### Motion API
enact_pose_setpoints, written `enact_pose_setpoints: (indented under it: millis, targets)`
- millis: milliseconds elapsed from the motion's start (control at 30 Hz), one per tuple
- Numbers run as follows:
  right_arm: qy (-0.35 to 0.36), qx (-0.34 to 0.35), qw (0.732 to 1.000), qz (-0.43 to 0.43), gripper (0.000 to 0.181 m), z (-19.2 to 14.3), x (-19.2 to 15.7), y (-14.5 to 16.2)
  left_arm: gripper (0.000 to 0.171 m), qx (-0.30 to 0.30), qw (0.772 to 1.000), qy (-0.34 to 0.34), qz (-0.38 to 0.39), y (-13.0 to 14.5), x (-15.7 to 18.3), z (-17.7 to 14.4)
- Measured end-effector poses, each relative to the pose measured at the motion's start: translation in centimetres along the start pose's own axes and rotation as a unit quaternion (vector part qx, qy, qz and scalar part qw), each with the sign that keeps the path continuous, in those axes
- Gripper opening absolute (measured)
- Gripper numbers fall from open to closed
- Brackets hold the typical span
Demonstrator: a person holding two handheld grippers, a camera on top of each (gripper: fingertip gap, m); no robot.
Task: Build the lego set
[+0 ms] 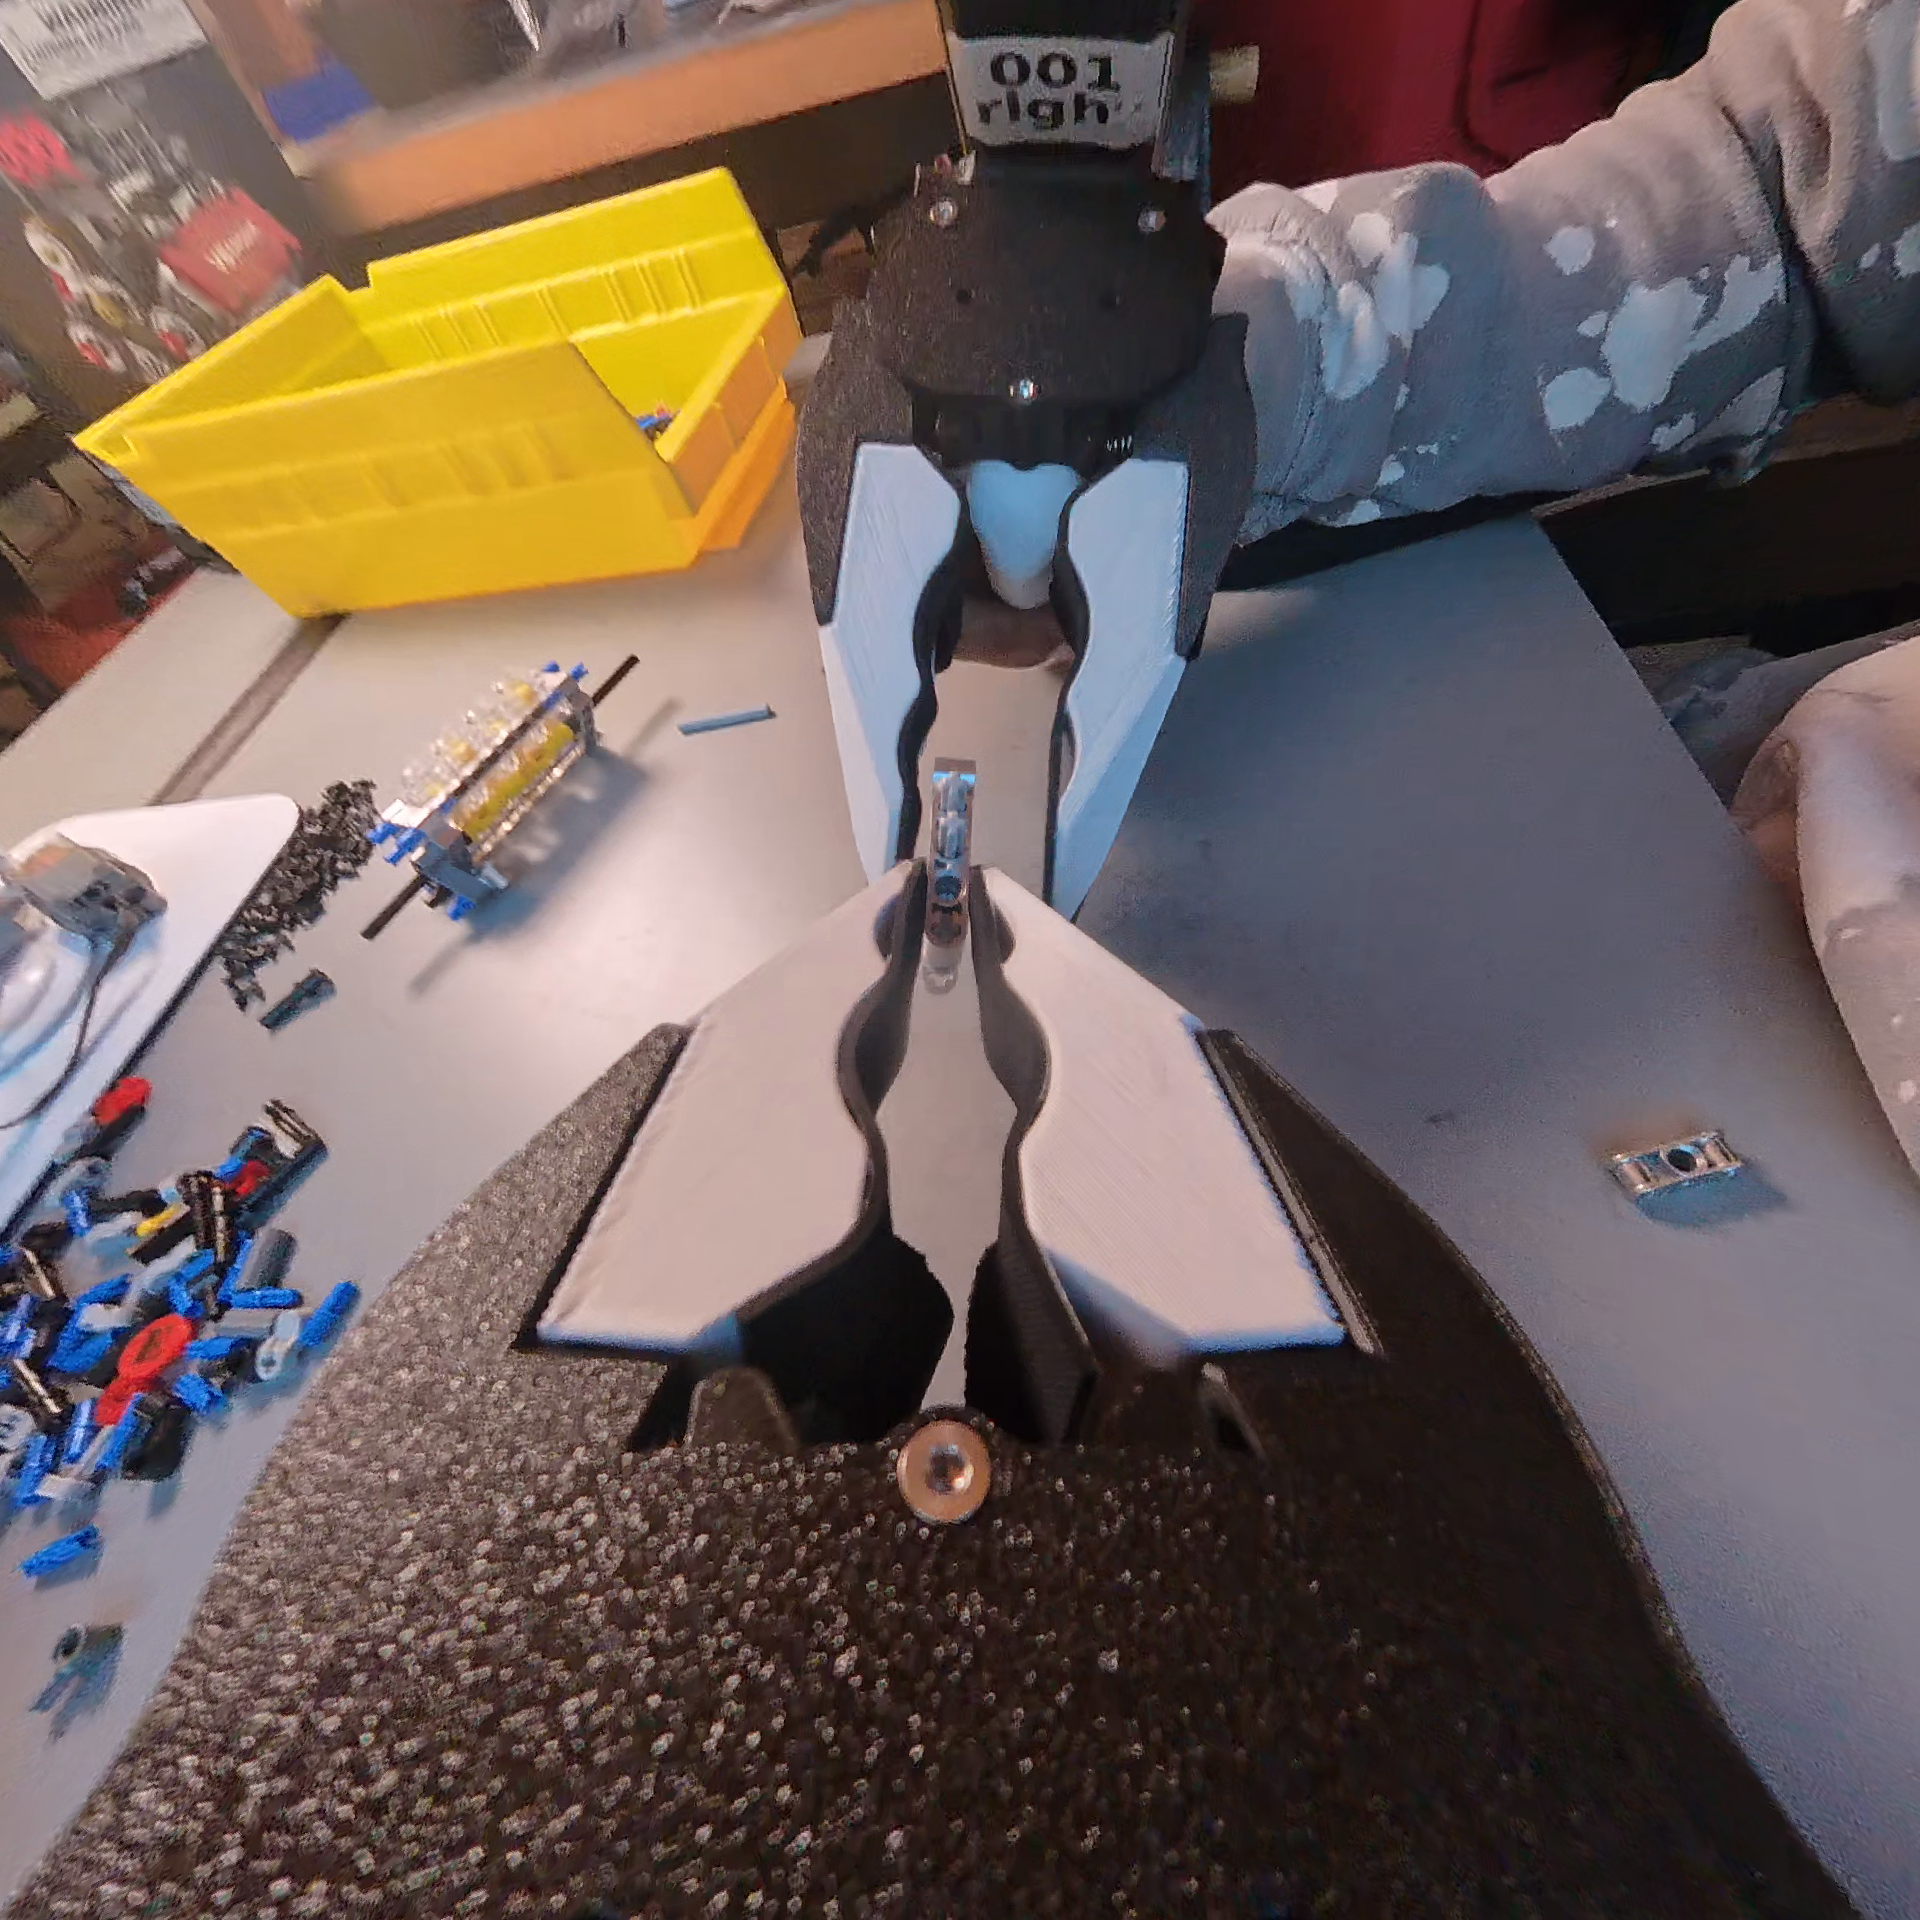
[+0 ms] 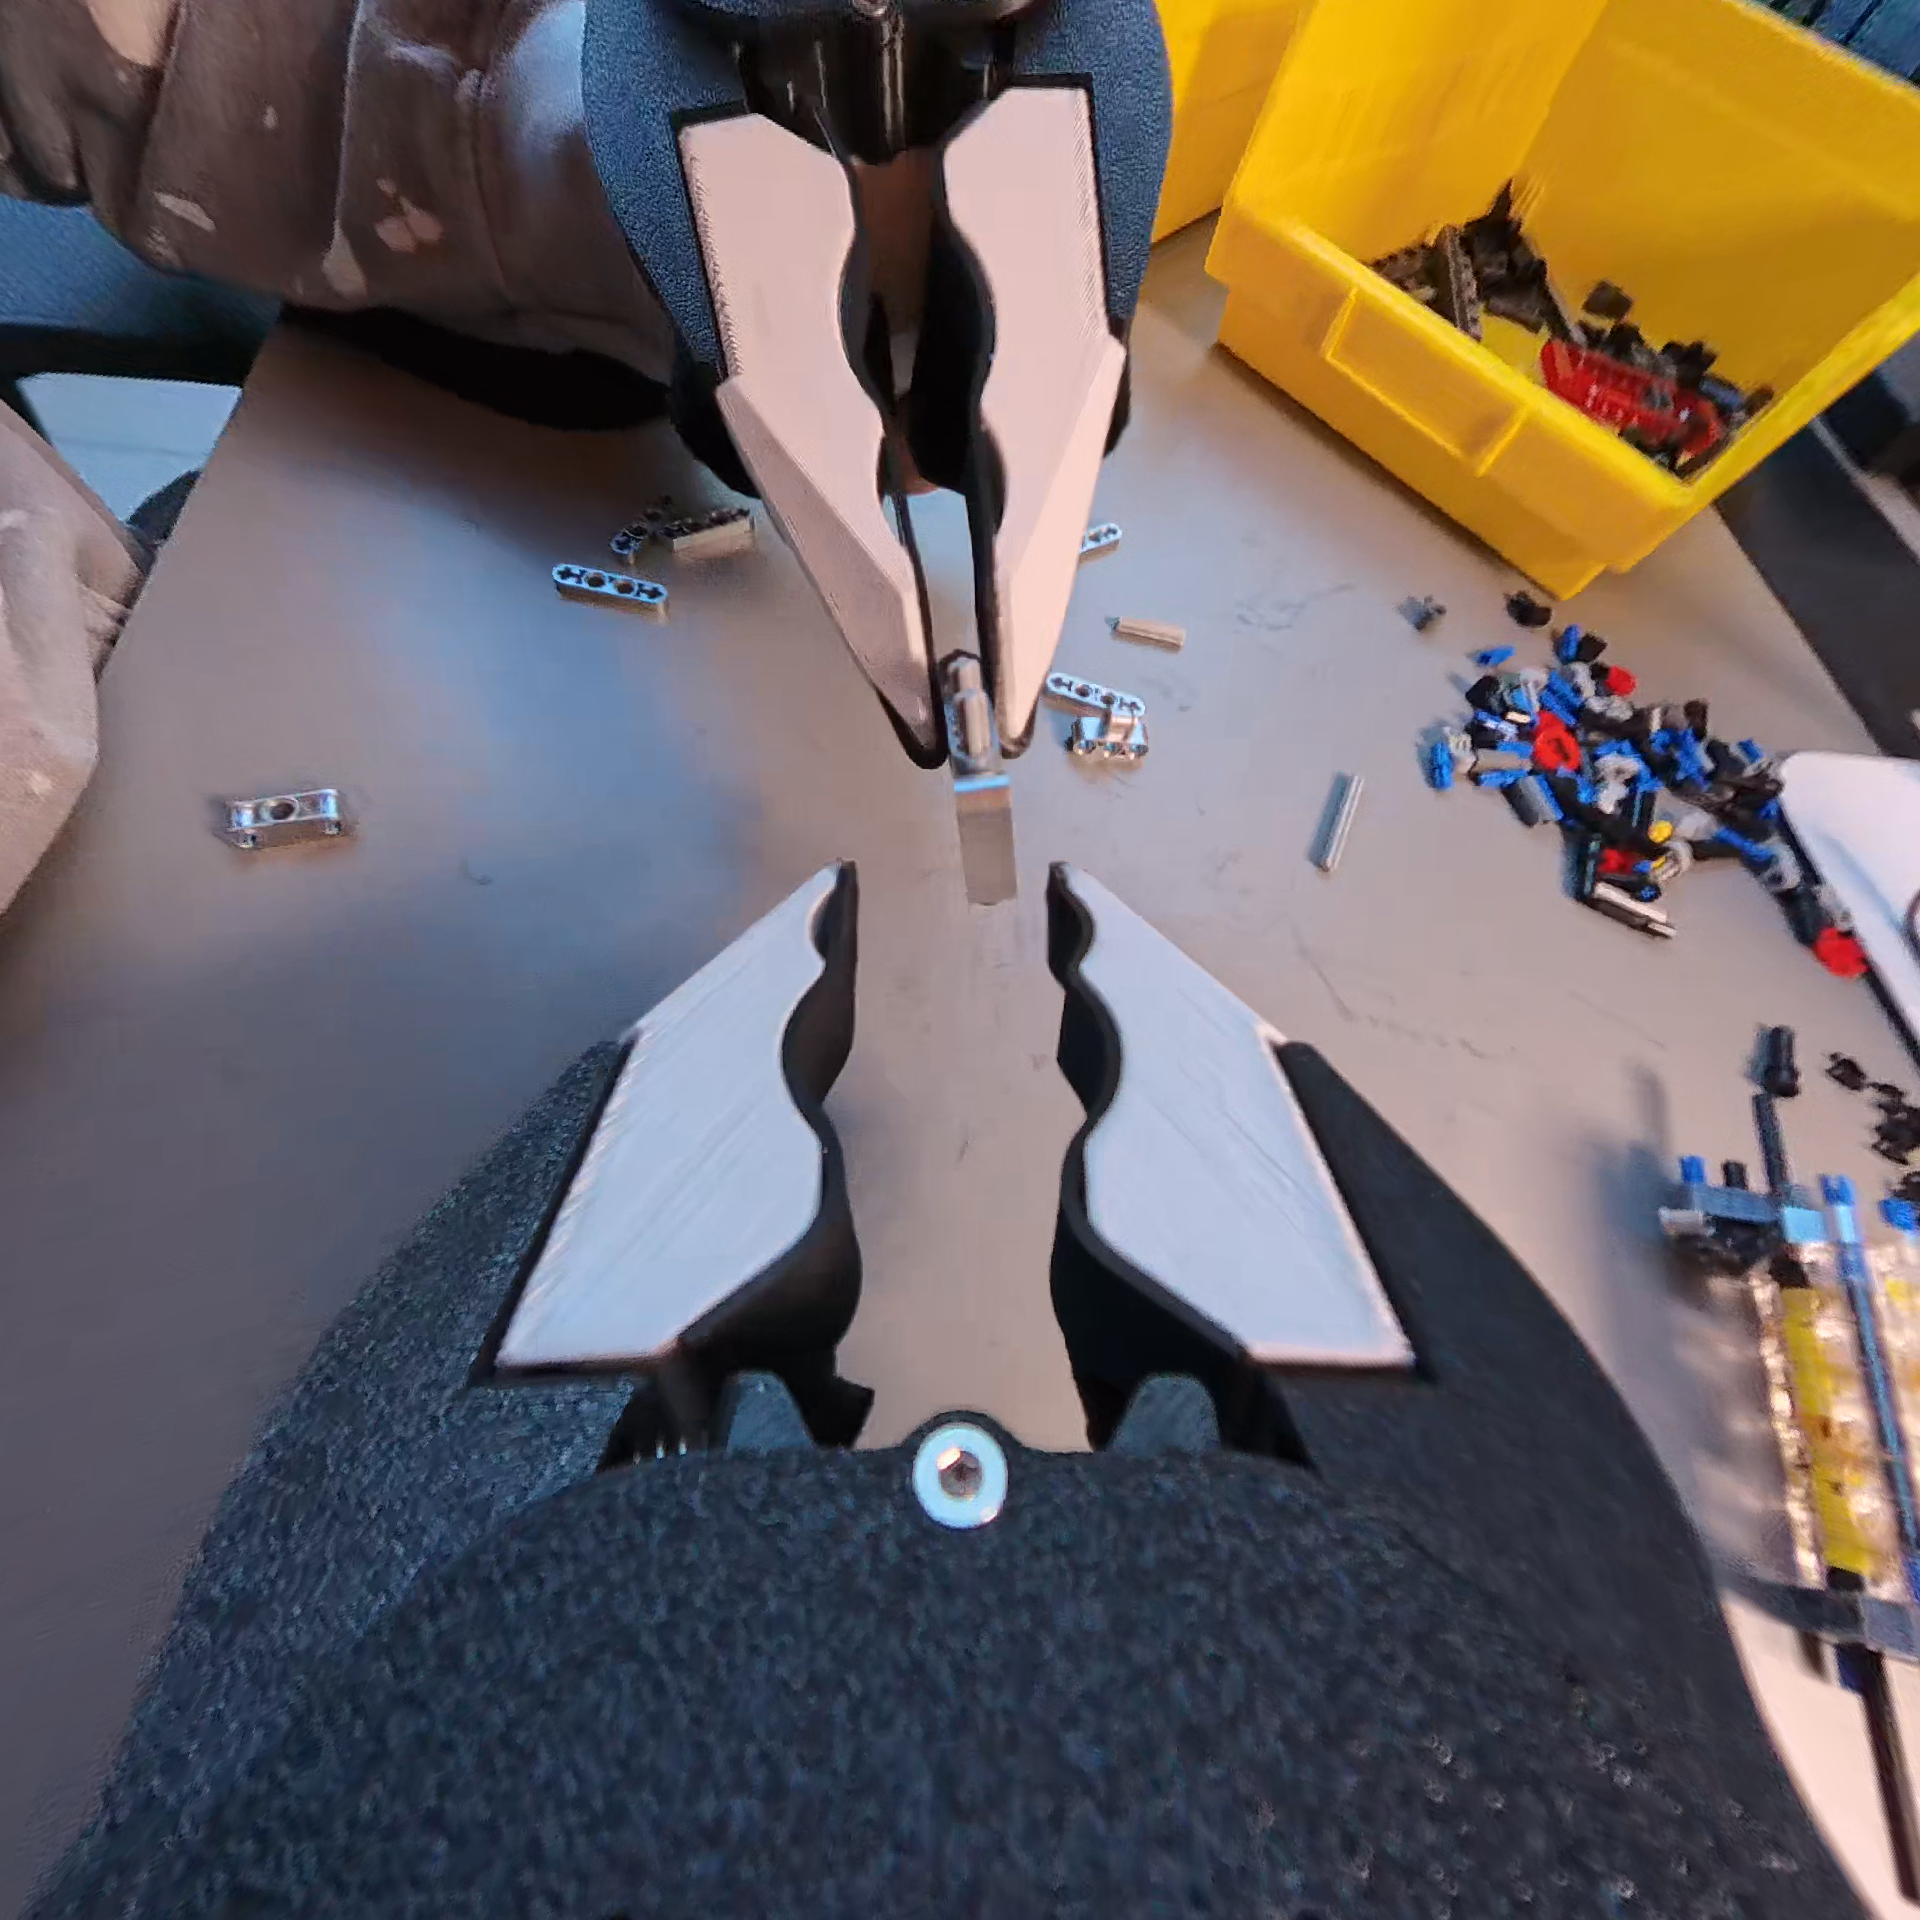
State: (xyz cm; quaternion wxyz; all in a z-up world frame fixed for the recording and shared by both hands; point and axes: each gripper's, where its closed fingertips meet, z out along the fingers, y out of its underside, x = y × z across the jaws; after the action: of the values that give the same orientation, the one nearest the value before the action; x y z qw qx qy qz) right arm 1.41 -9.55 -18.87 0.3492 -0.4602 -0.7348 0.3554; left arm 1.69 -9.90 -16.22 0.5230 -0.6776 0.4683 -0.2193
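Centrally, a small grey beam (image 1: 948, 883) with round holes is pinched on its flat sides at the tips of the left gripper (image 1: 948, 914), whose jaws are closed onto it; the piece is held above the tabletop (image 1: 1403, 831), and its free end projects forward. In the right wrist view the same beam (image 2: 977, 769) is seen pointing toward the right gripper (image 2: 951, 883), whose jaws stand apart with nothing between them; the free end lies just short of the gap. By its look the piece is judged to be light, stiff plastic, smooth and rather slippery, so that it would best be taken on its broad flat faces, near the free end, clear of the other fingertips. A narrow edge grip is judged likely to let it twist.

Around it, several more grey beams (image 2: 610, 584) are scattered on the tabletop behind the left gripper, and a small metal plate (image 1: 1675, 1166) with a central hole lies apart to one side. A half-built assembly (image 1: 499, 800) of clear, yellow and blue parts with a black axle is set farther off, near a heap of black pins (image 1: 301, 873) and a loose pile (image 1: 135, 1330) of blue, red and black pieces. Yellow bins (image 1: 436, 416) stand at the far edge, one holding dark and red parts. A sleeve (image 1: 1507, 343) is seen behind the right gripper.
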Motion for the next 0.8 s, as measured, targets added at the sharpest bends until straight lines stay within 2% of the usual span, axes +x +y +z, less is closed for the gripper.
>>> enact_pose_setpoints:
  millis: [133, 233, 333, 400, 500, 567, 800]
  targets:
    - [0.032, 0.002, 0.999, -0.030, 0.006, 0.0, 0.5, -0.3, 0.006, 0.018, 0.999, -0.009, 0.025, -0.7, 0.4, -0.2]
    - [0.031, 0.020, 0.999, -0.039, 0.005, -0.4, 0.5, -0.8, 0.008, 0.022, 0.999, -0.017, 0.029, -0.8, 0.2, -0.3]
    - [0.013, 0.034, 0.999, -0.025, 0.000, -0.8, 0.2, -1.1, 0.006, 0.011, 1.000, -0.010, -0.004, -0.1, 0.0, -0.2]
    - [-0.003, 0.055, 0.998, -0.001, 0.000, -1.2, 0.0, -1.7, 0.007, 0.010, 0.999, 0.005, -0.035, 0.2, 0.1, -0.2]
    - [-0.016, 0.075, 0.997, 0.023, 0.001, -1.4, -0.1, -2.2, 0.006, 0.048, 0.994, 0.022, -0.092, -0.8, 0.0, -0.3]
    - [-0.019, 0.086, 0.996, 0.035, 0.009, -1.4, -0.1, -2.5, 0.006, 0.072, 0.989, 0.028, -0.129, -1.4, -0.4, -0.6]
    - [-0.015, 0.175, 0.980, 0.092, 0.013, -2.7, 1.1, -5.1, 0.006, 0.181, 0.949, 0.078, -0.247, -3.9, -1.4, -2.1]
